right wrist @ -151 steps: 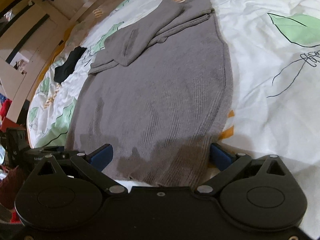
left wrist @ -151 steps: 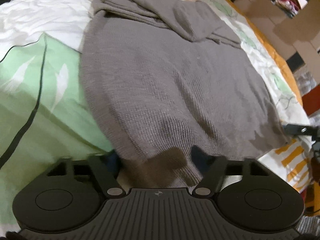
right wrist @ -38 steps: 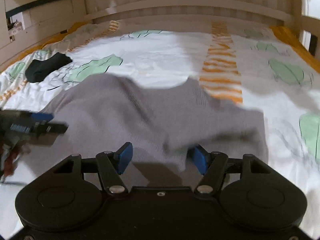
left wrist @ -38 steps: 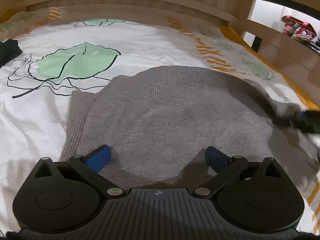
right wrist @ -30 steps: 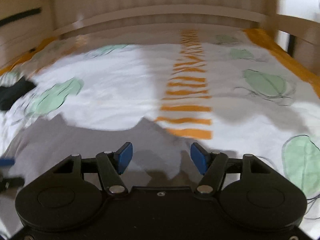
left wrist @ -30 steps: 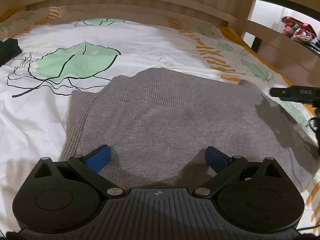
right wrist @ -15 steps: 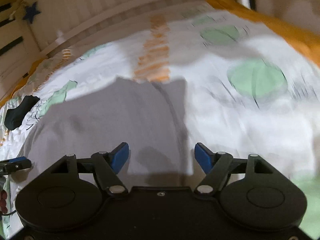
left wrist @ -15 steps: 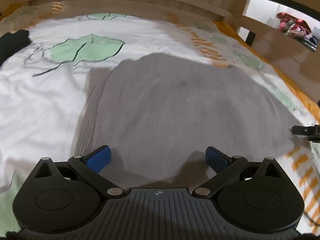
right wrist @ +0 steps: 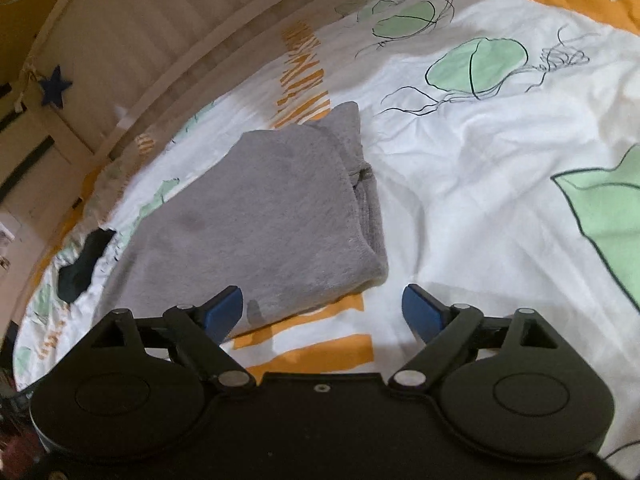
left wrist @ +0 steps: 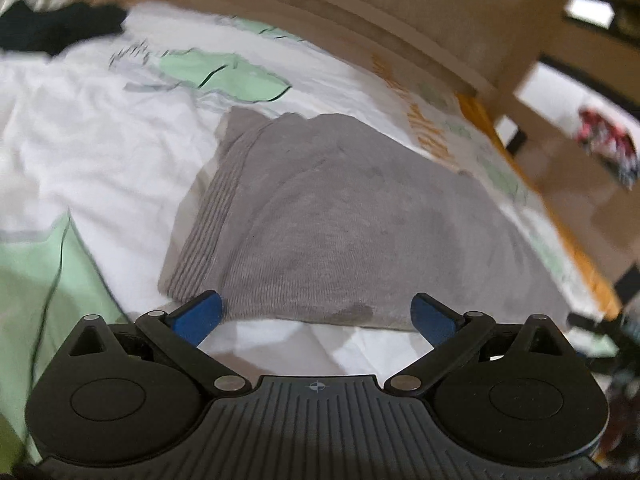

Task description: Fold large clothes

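While both grippers, left gripper [left wrist: 316, 314] wide and empty, right gripper [right wrist: 322, 310] opening and empty, sit near the folded grey sweater [left wrist: 340, 232], a fingertip could snag its near edge and undo the fold.

Two hand-held grippers, matte black. On the left gripper [left wrist: 316, 314]: ribbed dark-grey housing with a small cross-in-circle mark, two round black discs, silver pivot pins, angled black link arms, blue fingertips [left wrist: 198, 312]. On the right gripper [right wrist: 322, 310]: smooth black housing, one centre screw, matching discs, silver pins, blue fingertips [right wrist: 420, 310].
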`<state>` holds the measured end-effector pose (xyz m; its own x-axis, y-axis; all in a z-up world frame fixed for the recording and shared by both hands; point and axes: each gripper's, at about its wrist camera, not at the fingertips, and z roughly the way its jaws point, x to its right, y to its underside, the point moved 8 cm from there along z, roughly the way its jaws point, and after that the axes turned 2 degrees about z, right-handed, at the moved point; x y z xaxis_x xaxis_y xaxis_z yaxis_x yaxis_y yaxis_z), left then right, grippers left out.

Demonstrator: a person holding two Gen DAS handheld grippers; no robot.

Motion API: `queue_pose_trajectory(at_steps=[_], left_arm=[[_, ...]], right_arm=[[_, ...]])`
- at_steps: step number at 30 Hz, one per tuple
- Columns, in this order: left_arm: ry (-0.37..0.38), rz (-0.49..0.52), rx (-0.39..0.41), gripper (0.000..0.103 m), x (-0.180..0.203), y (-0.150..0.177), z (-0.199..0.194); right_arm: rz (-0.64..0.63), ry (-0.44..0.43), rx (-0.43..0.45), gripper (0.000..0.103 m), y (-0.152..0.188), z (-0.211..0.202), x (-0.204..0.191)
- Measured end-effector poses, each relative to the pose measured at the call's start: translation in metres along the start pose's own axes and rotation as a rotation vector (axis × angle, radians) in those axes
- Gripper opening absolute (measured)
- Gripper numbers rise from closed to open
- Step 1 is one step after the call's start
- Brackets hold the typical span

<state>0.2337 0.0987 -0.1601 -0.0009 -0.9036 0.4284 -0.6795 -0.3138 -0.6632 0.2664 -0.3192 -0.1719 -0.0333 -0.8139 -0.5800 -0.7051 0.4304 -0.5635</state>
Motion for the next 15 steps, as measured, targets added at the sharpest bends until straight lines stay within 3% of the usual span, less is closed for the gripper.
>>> queue_pose_trajectory(at_steps=[11, 15], left_arm=[[0.058, -0.149, 0.056, 0.102, -0.009, -0.027, 0.026], [0.062, -0.213, 0.069, 0.102, -0.009, -0.026, 0.014]], right_arm=[[0.103, -0.114, 0.055, 0.100, -0.011, 0.025, -0.006], [0.106, -0.124, 0.059, 0.100, -0.017, 0.036, -0.011]])
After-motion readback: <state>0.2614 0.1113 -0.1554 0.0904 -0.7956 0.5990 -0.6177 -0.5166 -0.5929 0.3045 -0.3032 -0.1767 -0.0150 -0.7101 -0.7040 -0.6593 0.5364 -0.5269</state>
